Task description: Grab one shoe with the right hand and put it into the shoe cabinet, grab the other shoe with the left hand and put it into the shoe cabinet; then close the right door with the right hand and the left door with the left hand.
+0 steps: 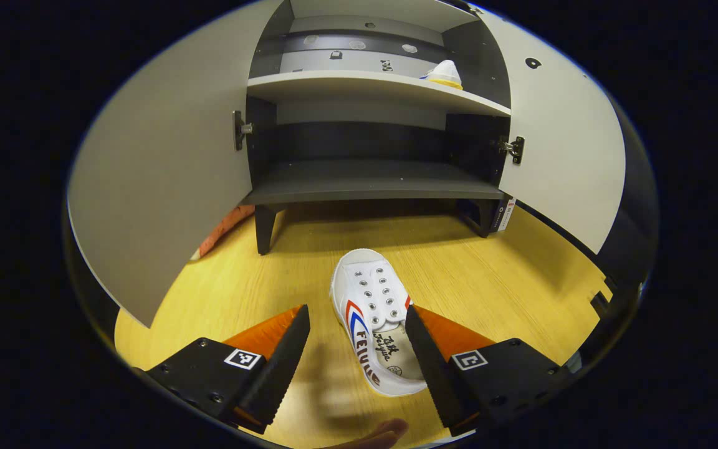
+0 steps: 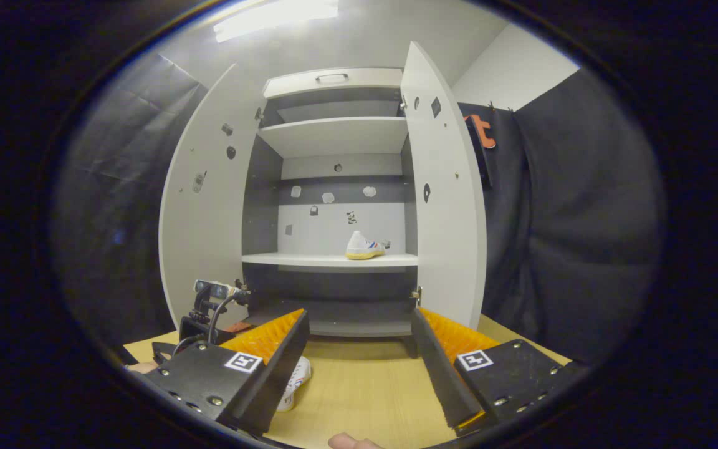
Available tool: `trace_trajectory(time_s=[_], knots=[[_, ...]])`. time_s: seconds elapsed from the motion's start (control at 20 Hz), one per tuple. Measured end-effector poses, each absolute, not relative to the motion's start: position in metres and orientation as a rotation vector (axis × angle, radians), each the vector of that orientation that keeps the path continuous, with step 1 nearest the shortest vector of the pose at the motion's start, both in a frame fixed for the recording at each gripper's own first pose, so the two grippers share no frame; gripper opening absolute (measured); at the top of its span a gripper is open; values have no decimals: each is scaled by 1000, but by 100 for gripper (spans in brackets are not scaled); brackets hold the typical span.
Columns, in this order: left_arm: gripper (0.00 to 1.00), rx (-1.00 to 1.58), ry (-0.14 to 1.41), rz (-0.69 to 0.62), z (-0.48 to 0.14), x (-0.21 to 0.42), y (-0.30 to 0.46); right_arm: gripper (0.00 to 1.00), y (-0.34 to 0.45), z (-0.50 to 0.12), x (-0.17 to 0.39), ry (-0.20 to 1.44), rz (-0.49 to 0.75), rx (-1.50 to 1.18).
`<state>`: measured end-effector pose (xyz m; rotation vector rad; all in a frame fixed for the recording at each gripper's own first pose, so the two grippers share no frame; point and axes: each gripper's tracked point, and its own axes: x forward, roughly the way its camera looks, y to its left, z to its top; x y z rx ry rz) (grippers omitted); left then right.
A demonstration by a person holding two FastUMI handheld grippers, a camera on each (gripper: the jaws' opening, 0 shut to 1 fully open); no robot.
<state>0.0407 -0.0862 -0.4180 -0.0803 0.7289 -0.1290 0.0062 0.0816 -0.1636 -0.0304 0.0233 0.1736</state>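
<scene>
A white canvas shoe (image 1: 368,312) with red and blue stripes lies on the wooden floor (image 1: 508,280), toe toward the cabinet. My left gripper (image 1: 356,324) is open around its heel half; the right finger is close against the shoe's side and the left finger stands apart. The other white shoe (image 1: 444,73) sits on the cabinet's pale middle shelf (image 1: 334,81), toward the right. In the right gripper view that shelved shoe (image 2: 364,246) is farther off, and my right gripper (image 2: 359,337) hangs open and empty above the floor. The floor shoe (image 2: 293,383) peeks out beside its left finger.
Both cabinet doors stand wide open: the left door (image 1: 159,174) and the right door (image 1: 558,149). The dark bottom shelf (image 1: 365,181) sits on short legs (image 1: 263,227). A camera rig with cables (image 2: 212,296) stands at lower left of the right gripper view. Black cloth wall (image 2: 571,218) flanks the cabinet.
</scene>
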Motion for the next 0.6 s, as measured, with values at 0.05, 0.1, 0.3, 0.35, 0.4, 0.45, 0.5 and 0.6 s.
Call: trace_trajectory(time_s=[0.05, 0.1, 0.3, 0.35, 0.4, 0.45, 0.5, 0.6], knots=[[95, -88, 743, -129, -424, 41, -88, 98, 79, -164, 7, 23, 165, -51], [95, -89, 766, -117, -431, 39, -88, 98, 78, -168, 5, 31, 165, -52], [86, -50, 835, -134, -456, 35, -94, 98, 61, -160, 8, 19, 136, -17], [83, -28, 854, -116, -462, 34, -90, 98, 53, -158, 10, 12, 112, -31], [78, -26, 858, -121, -467, 37, -91, 98, 49, -157, 10, 6, 98, -39], [74, -46, 867, -123, -472, 39, -94, 98, 45, -156, 10, 3, 91, -36], [63, -74, 876, -120, -476, 39, -94, 98, 42, -154, 10, 1, 87, -25], [54, -127, 899, -92, -482, 42, -96, 98, 34, -153, 11, -1, 75, -3]])
